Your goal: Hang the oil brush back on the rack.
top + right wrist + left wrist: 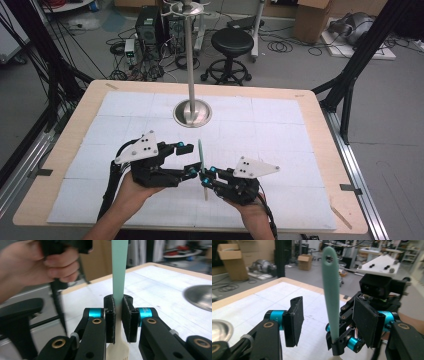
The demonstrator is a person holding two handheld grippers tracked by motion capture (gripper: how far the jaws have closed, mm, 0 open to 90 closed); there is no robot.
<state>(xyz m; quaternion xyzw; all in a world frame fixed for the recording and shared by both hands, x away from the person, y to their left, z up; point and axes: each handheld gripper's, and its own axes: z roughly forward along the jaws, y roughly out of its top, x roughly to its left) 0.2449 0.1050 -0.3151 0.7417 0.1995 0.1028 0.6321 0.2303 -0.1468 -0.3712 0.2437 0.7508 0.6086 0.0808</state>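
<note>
Your left gripper [186,159] has a black frame of jointed bars, and a pale grey plate with three corners sits on top of it. This plate has a few small dark holes. Your right gripper [205,176] looks the same, with its own grey plate. Near each jaw there is a bright blue metal sleeve, and brass-coloured rings mark the joints of the bars. The pads [294,320] are flat, black and rectangular. A black cable [109,192] hangs from the left gripper, and another one trails from the right gripper. Your forearms are bare, without sleeves.
</note>
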